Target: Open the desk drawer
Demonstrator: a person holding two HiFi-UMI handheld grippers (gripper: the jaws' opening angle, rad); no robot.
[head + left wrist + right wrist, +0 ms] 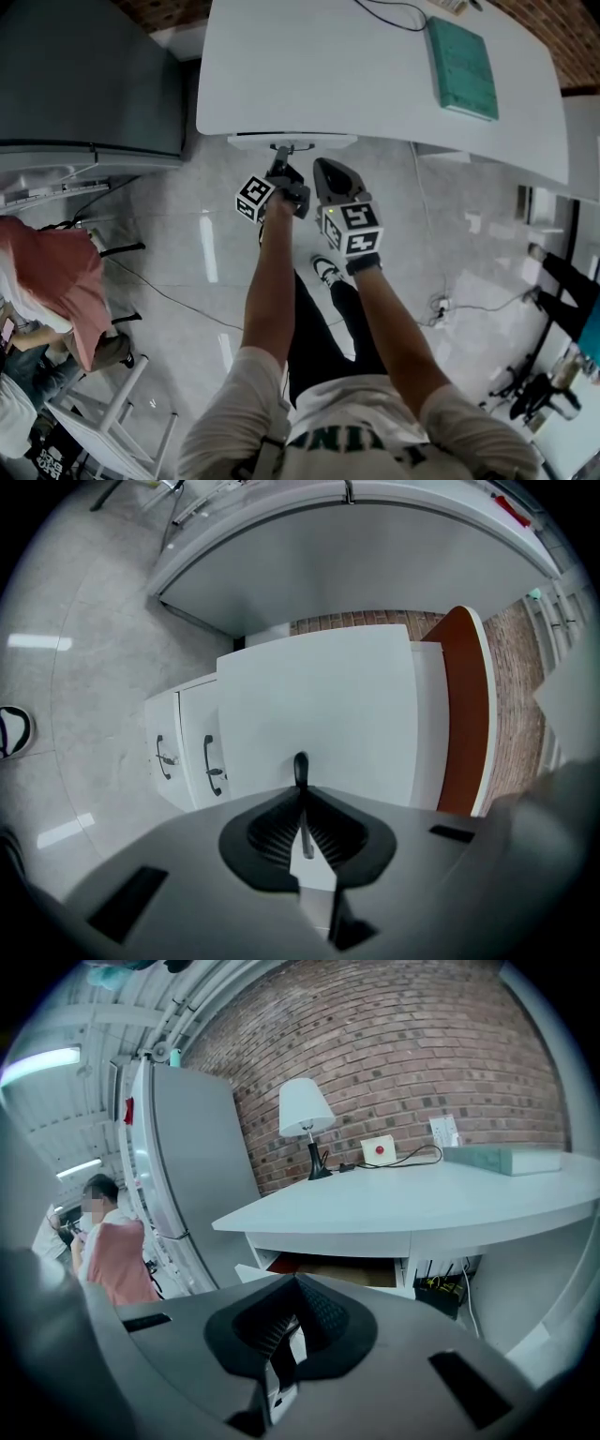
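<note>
plainly the pull is the step in hand: the left gripper [302, 808] has its two ribbed pads [277, 829] clamped together on the thin dark handle [300, 766], which stands between them at the lower middle of the left gripper view, with the white face of the drawer [319, 705] filling the centre behind it. in the head view that drawer sits under the near edge of the white desk [356, 66], at the upper middle of the frame, and seems to stand a little proud of the edge. the right gripper view shows a brown gap under the desktop, so i judge it just started rather than shut. the right gripper [323, 171] hangs just beside the left one, its jaws together with nothing between them, touching nothing that i can see. to do this well, hold the clamp firm and draw straight back toward the body, level with the runners; a pull that drifts sideways or downward could bind the drawer or let the slim bar slip out of the pads. the grip looks to sit near the handle's middle, which should hold the face square. the free gripper is best held off to the side as the drawer comes out, and the teal book [461, 67] at the upper right needs no attention.
</note>
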